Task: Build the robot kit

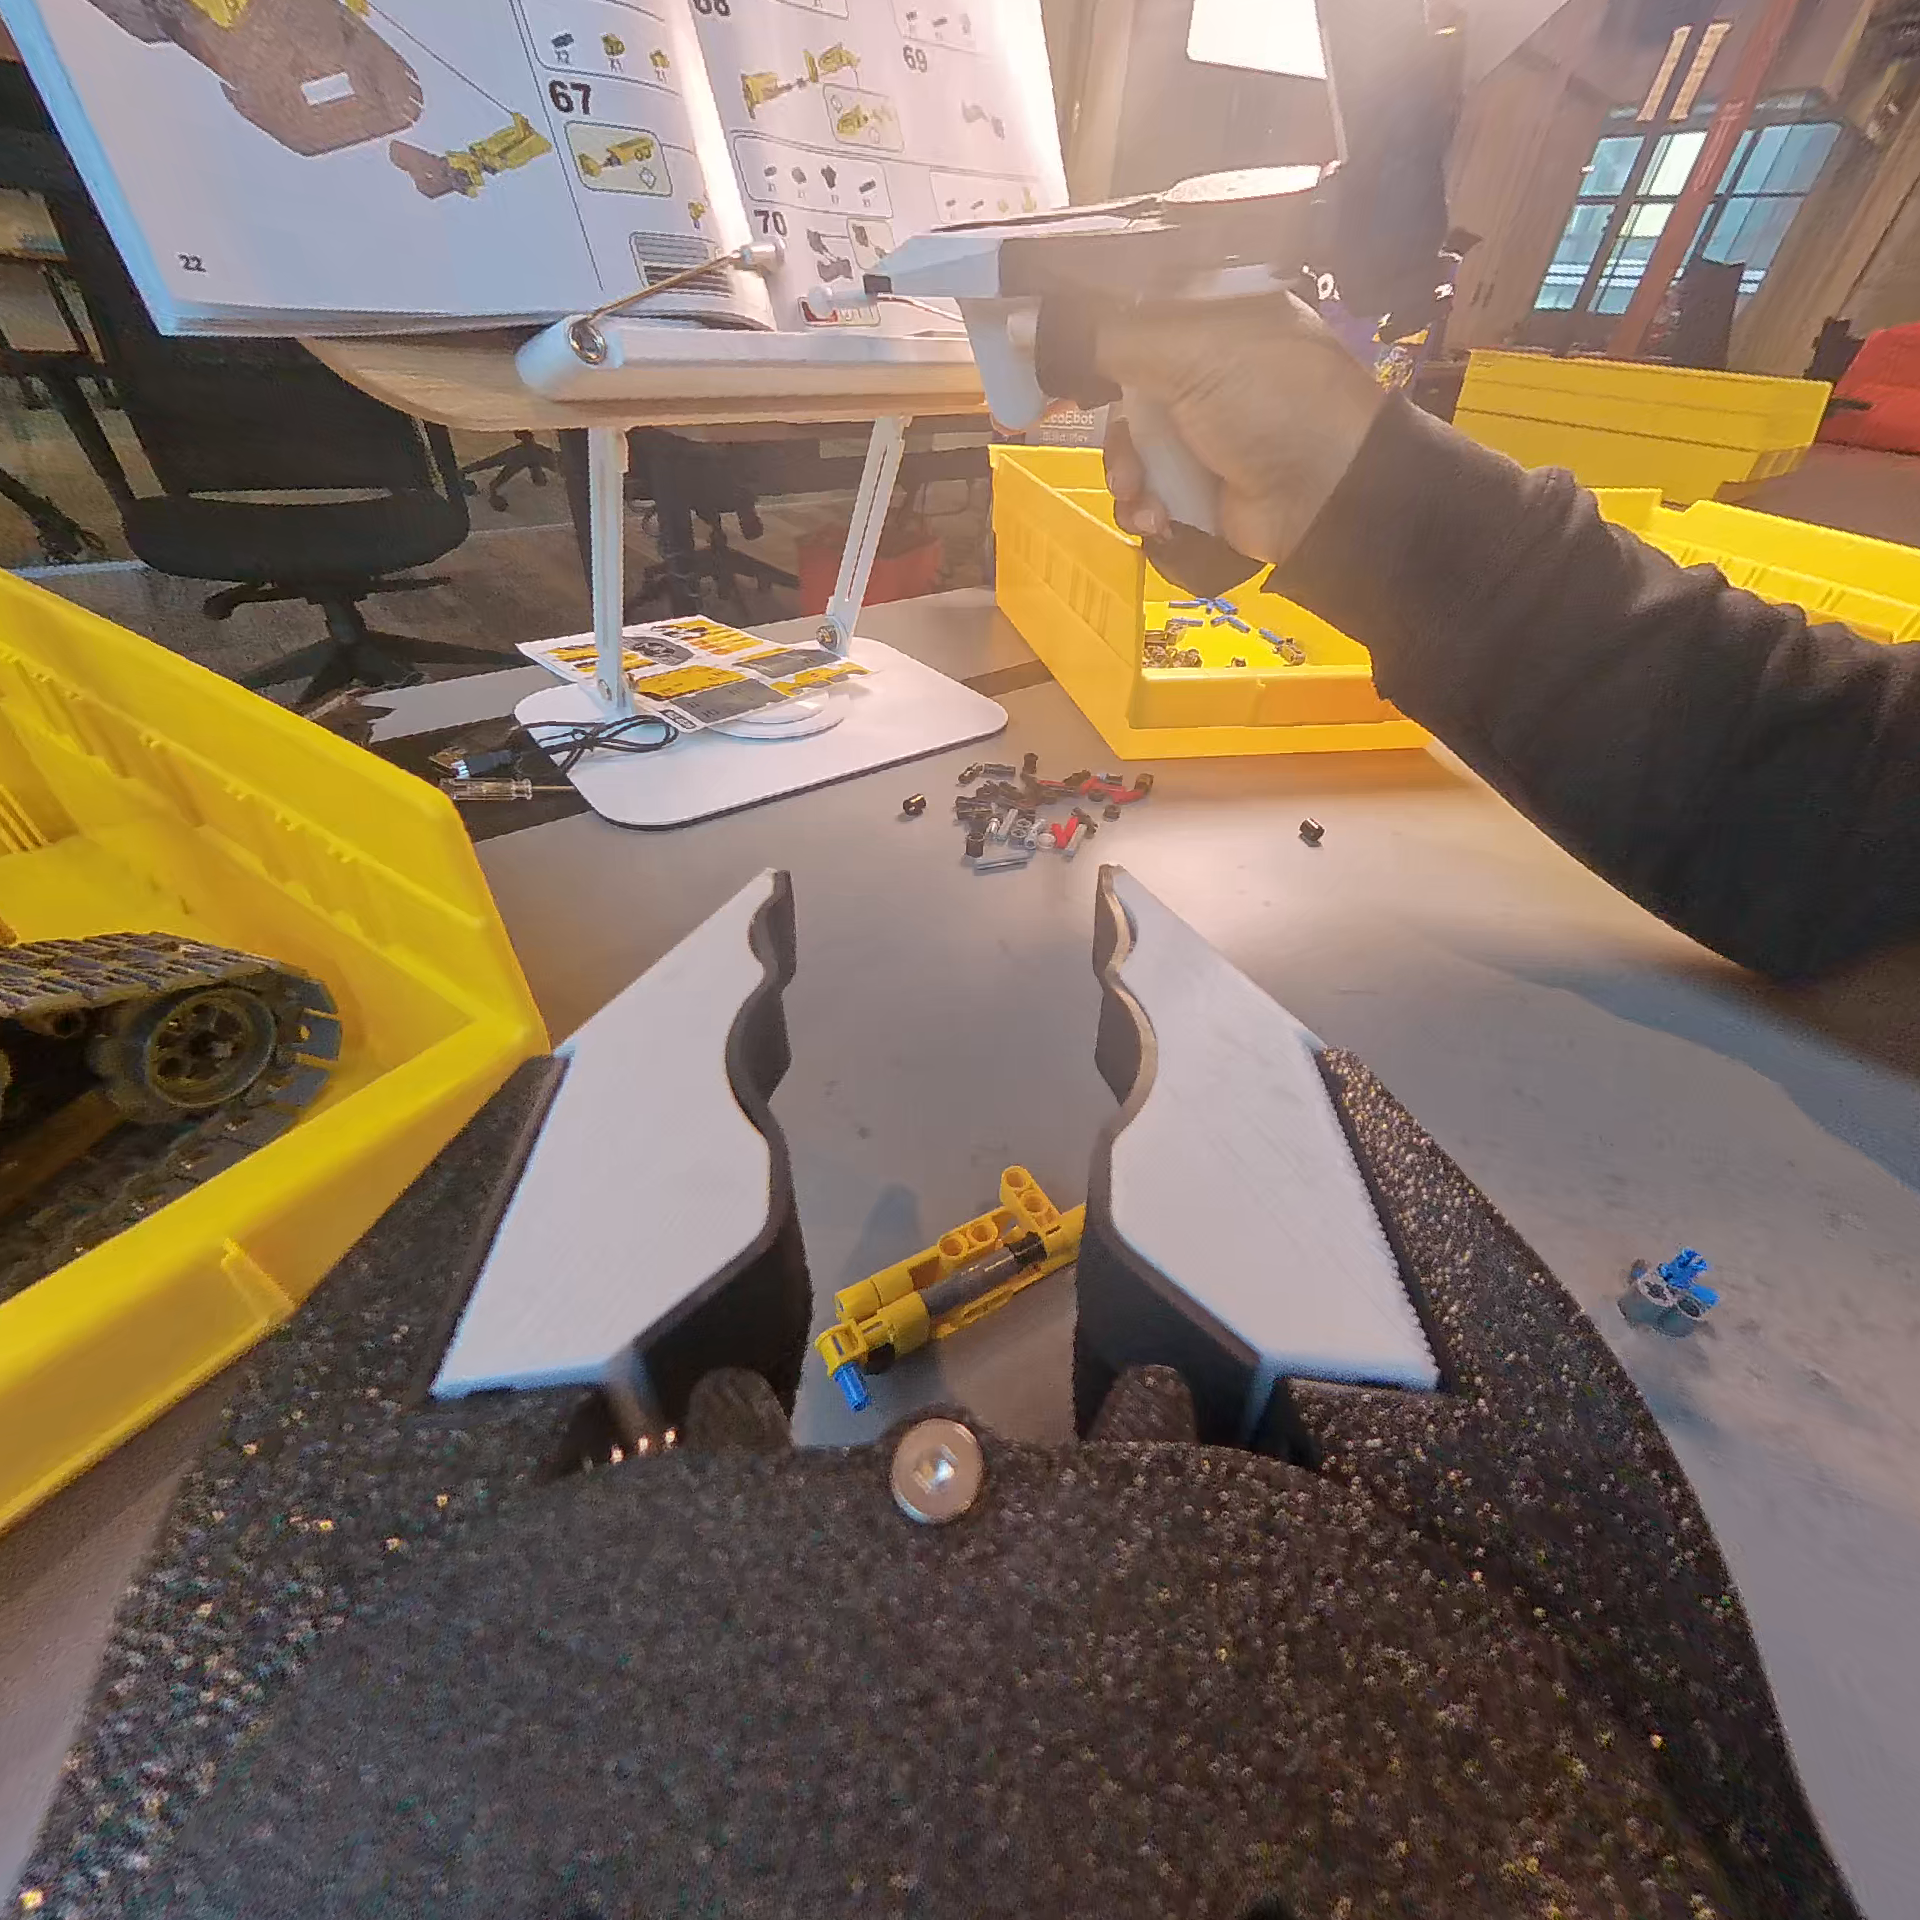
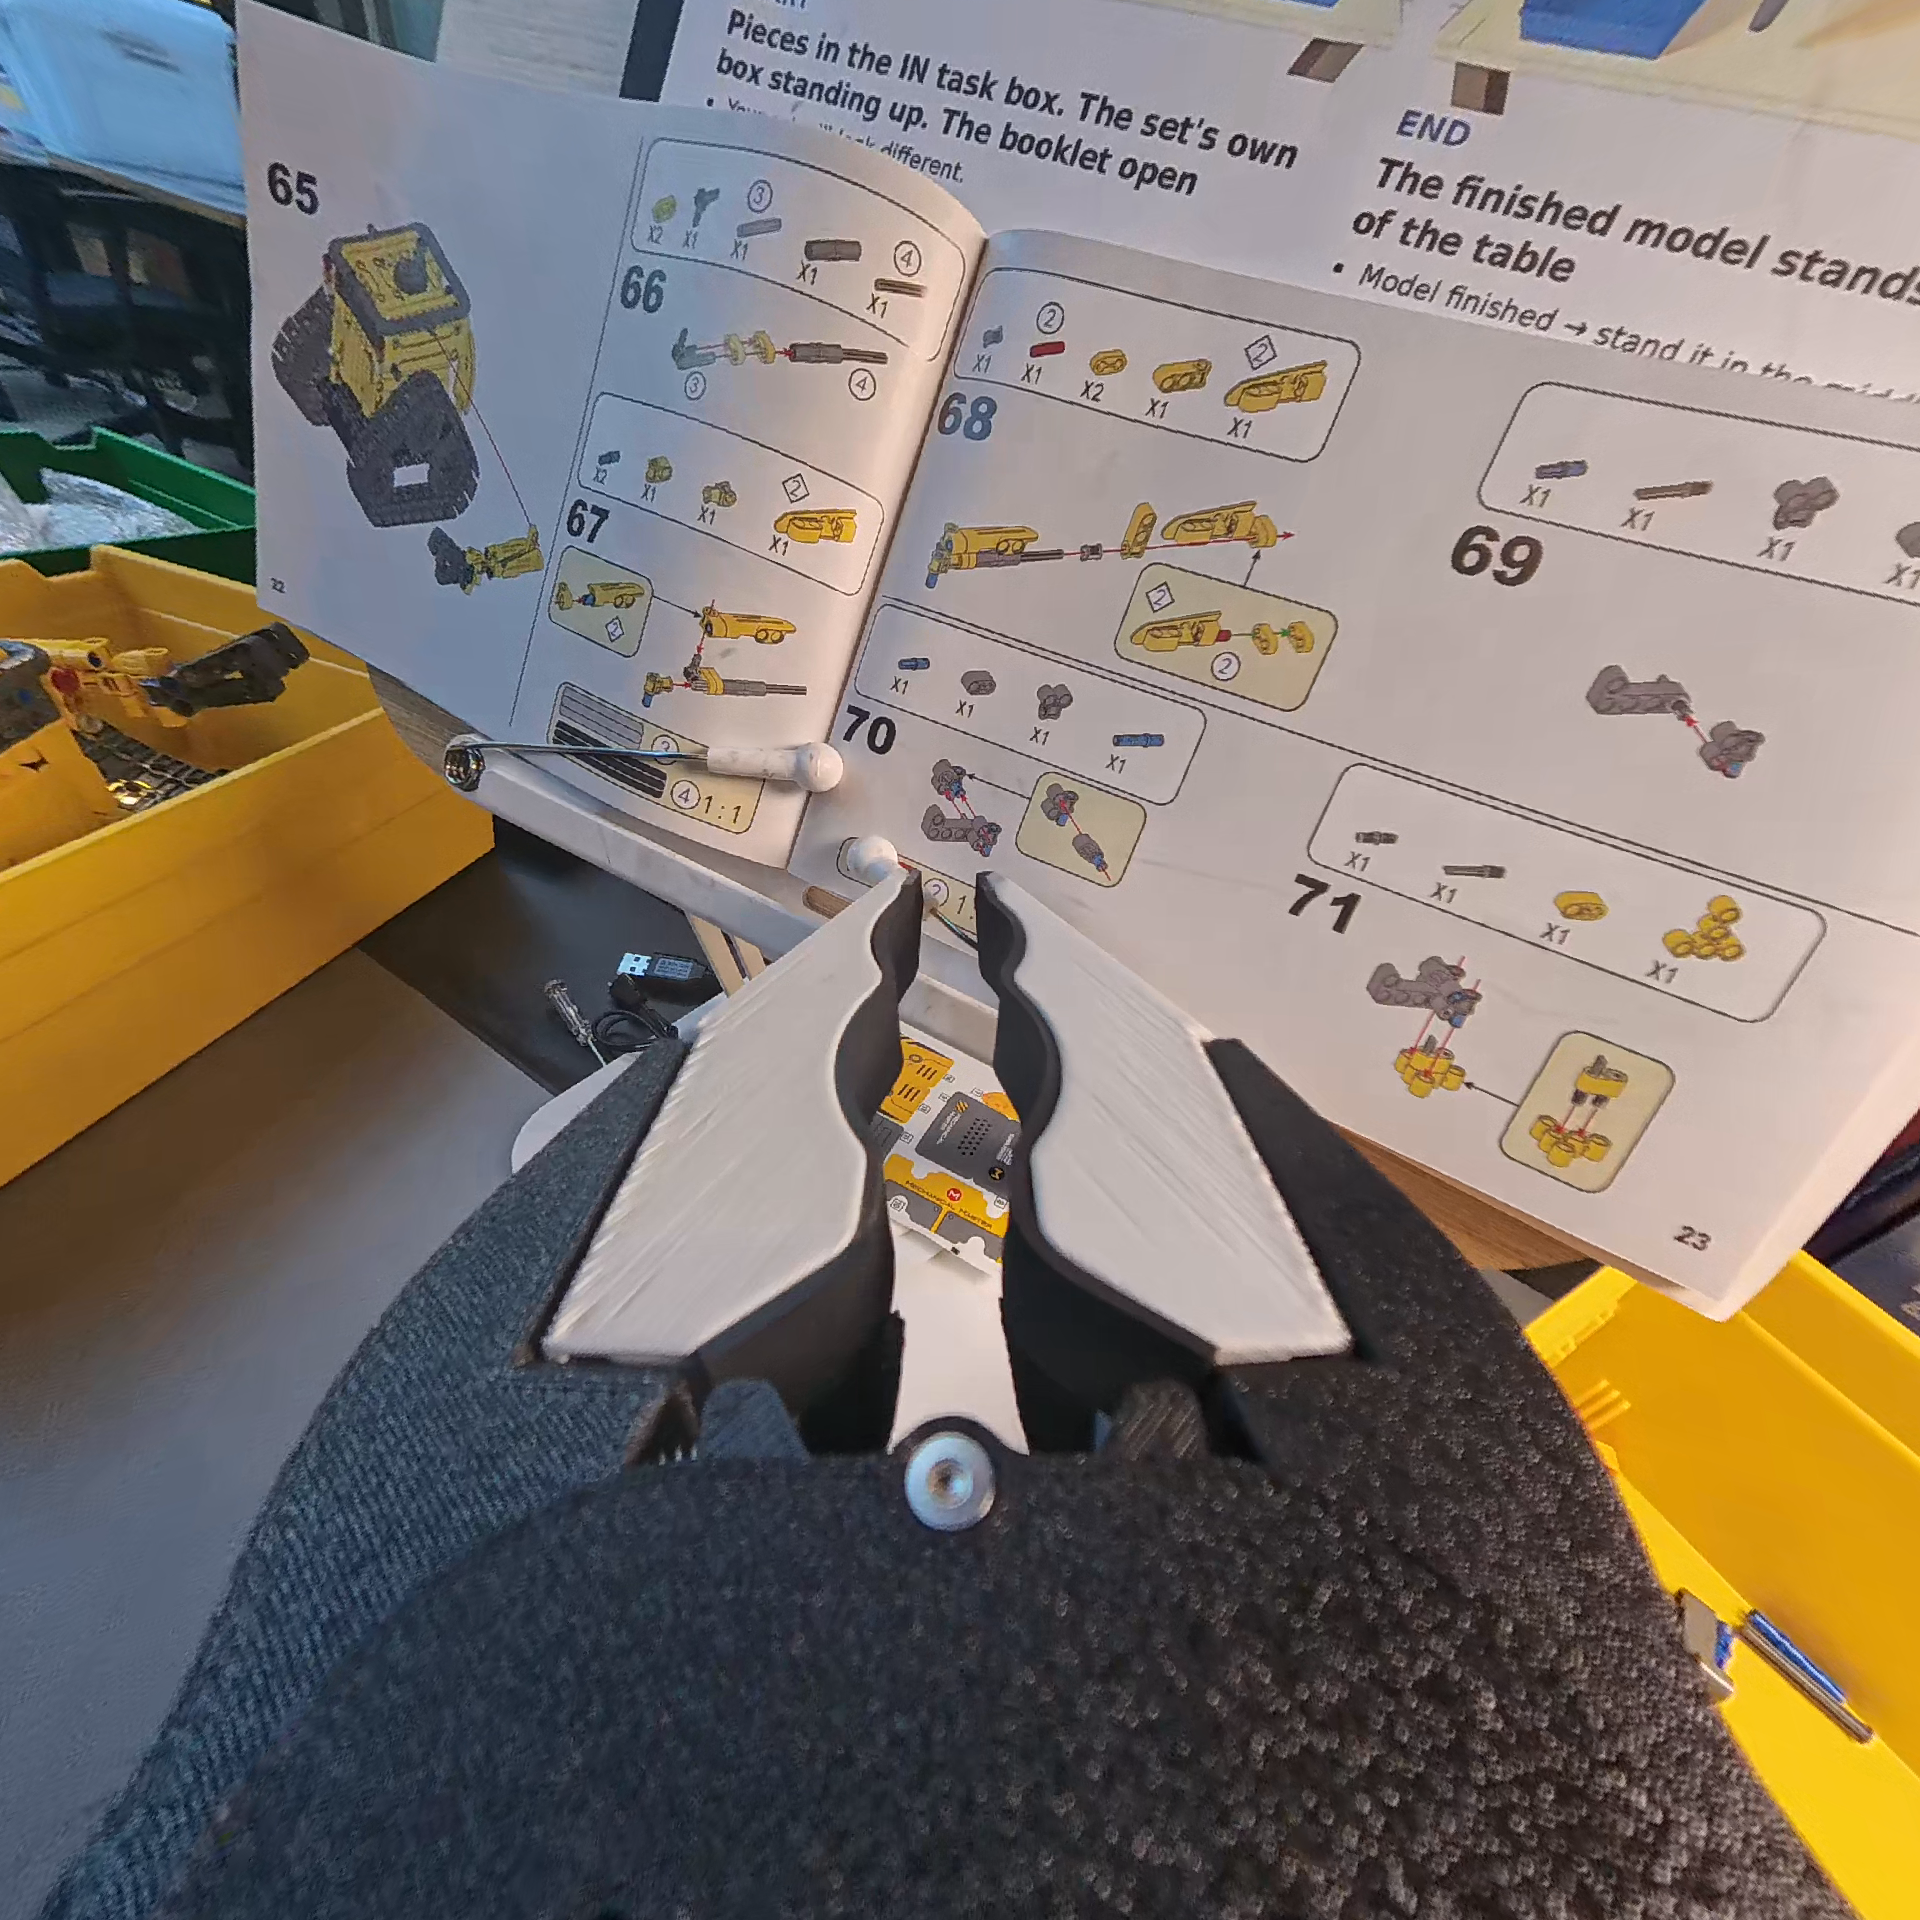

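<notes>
My left gripper [image 1: 943, 894] is open and empty, low over the grey table [image 1: 1351, 1039]. A small yellow brick assembly [image 1: 951, 1283] with a grey rod and a blue pin lies on the table between the bases of its fingers, untouched. My right gripper [image 2: 948, 896] is nearly shut with only a narrow gap and holds nothing. It is raised in front of an open instruction booklet [image 2: 935, 520], its tips close to a white page-holder knob [image 2: 868, 857]. In the left wrist view a hand holds the right gripper [image 1: 883, 281] up at the booklet [image 1: 416, 156].
The booklet rests on a white stand [image 1: 769, 717]. A pile of small loose parts [image 1: 1039, 805] lies mid-table, and a small blue piece [image 1: 1671, 1294] at the right. A yellow bin [image 1: 312, 1195] at left holds a tracked model [image 1: 156, 1039]. More yellow bins [image 1: 1195, 665] stand at right. The grippers' ends are close to 30 cm from one another.
</notes>
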{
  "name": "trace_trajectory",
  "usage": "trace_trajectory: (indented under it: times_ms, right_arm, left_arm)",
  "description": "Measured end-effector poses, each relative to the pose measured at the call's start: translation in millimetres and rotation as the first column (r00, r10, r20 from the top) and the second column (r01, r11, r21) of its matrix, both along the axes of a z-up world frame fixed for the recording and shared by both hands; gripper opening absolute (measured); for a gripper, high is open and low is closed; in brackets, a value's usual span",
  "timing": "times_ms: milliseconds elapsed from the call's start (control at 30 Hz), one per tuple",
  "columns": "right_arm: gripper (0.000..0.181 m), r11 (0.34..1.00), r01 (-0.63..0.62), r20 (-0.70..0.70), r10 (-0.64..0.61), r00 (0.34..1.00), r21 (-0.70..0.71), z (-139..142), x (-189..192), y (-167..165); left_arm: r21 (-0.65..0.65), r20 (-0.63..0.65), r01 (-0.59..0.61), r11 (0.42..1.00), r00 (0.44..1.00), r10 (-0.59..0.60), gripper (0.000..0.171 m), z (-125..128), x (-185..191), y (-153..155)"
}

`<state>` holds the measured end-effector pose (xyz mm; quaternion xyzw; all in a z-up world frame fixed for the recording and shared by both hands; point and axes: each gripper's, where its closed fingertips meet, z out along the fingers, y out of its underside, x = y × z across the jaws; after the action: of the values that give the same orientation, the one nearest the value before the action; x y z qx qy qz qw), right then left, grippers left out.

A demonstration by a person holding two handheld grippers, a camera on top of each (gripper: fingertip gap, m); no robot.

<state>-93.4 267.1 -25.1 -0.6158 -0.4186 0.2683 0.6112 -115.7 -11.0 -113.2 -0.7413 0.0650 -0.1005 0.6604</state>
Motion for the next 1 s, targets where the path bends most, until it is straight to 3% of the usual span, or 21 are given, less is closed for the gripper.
trace_trajectory:
  times_ms: [833, 1000]
  right_arm:
    - [0.009, 1.000, -0.022, 0.005, 0.022, 1.000, 0.015, -0.1, -0.3, -0.3]
    - [0.018, 1.000, -0.026, 0.008, 0.026, 1.000, 0.005, 1.1, 6.9, 3.8]
  left_arm:
    - [-0.004, -0.007, 0.026, 1.000, 1.000, -0.026, 0.057, -0.8, 7.4, -0.5]
    - [-0.005, -0.008, 0.035, 0.999, 0.999, -0.035, 0.057, -0.7, 9.6, -1.1]
